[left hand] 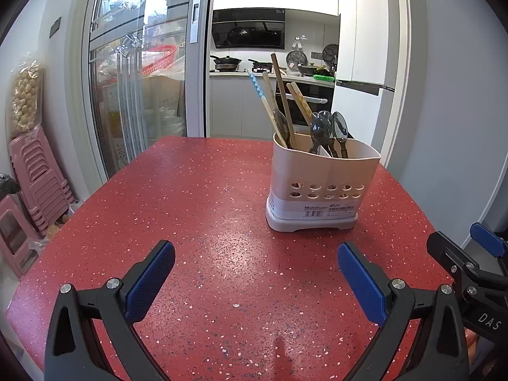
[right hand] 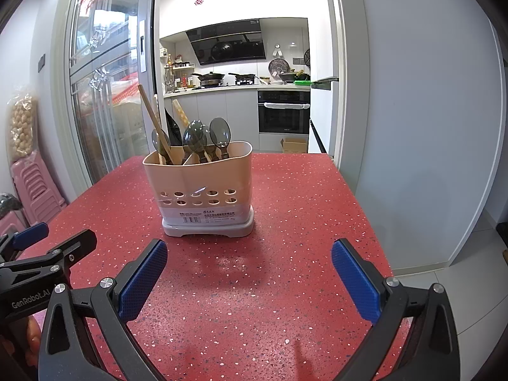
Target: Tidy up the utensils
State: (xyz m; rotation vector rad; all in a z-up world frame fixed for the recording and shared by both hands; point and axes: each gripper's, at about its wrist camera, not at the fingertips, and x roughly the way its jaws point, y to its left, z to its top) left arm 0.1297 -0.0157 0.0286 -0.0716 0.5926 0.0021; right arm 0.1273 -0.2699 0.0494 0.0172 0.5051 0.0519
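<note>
Red speckled table, bare around the landmark: a cream utensil holder standing upright, well in from the near edge. Inside the holder, chopsticks leaning in its left compartment, spoons bowl-up in its right. Short of the holder, left gripper and right gripper, jaws wide, holding nothing. Sorting apparently finished or unstarted; next, probably reaching to the holder's rim.

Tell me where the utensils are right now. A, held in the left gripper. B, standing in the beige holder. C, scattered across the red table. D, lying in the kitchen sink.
B: the spoons and chopsticks stand upright in the beige holder on the red table, while the left gripper and right gripper are both open and hold nothing.
</note>
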